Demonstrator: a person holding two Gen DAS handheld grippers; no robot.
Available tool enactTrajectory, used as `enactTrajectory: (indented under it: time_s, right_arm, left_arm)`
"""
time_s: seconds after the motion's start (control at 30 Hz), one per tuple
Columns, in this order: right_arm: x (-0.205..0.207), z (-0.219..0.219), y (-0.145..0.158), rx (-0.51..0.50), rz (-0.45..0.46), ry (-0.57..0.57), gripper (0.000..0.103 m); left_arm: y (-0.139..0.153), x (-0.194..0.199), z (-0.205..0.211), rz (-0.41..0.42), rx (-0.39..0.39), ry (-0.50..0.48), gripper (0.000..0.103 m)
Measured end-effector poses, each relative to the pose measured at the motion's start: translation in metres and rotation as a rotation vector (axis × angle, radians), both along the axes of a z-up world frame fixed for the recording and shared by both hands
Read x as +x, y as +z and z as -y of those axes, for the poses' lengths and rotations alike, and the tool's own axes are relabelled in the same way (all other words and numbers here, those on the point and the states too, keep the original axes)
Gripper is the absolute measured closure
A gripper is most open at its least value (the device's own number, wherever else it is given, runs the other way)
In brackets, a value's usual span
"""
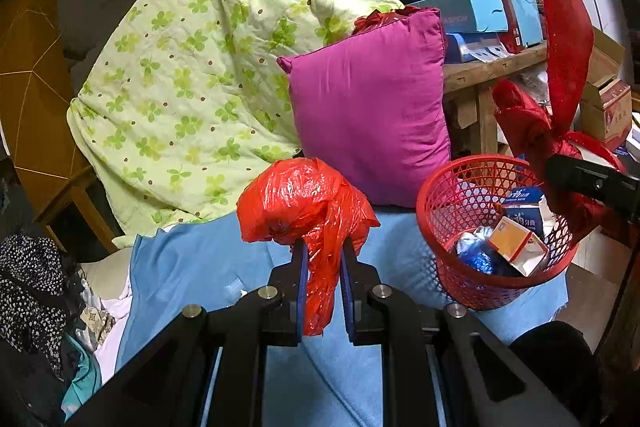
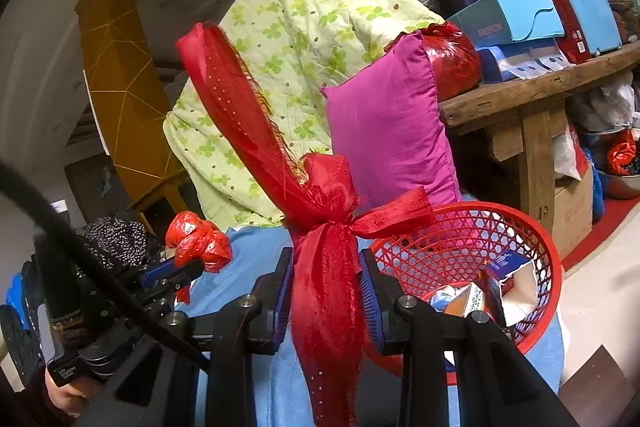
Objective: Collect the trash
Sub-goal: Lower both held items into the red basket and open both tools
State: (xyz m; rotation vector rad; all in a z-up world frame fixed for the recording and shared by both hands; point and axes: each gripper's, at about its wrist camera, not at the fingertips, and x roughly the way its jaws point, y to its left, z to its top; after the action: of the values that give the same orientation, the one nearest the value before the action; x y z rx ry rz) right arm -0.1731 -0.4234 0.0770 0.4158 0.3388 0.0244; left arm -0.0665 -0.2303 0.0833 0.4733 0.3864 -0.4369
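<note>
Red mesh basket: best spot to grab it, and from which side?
Grip the red mesh basket at its rim, one finger inside and one outside the thin wall, coming down from above. The top is open, the near wall has free space inside, and boxes crowd the far right. Both claws are occupied now.

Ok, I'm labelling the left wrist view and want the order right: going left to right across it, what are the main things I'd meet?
Dotted black cloth → green clover quilt → orange plastic bag held in the left gripper → magenta pillow → red mesh basket → red ribbon.
</note>
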Motion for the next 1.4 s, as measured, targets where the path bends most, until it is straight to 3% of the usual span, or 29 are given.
enactTrajectory:
  time_s: [0.77, 1.4]
  right_arm:
    - [-0.011, 0.026, -0.003, 0.021, -0.002, -0.06, 0.07]
    - [-0.015, 0.047, 0.001, 0.004, -0.015, -0.102, 0.069]
  left_arm:
    - [0.005, -0.002, 0.047, 0.014, 0.018, -0.069, 0.087]
    - [-0.001, -0.001, 0.081, -0.021, 0.002, -0.138, 0.087]
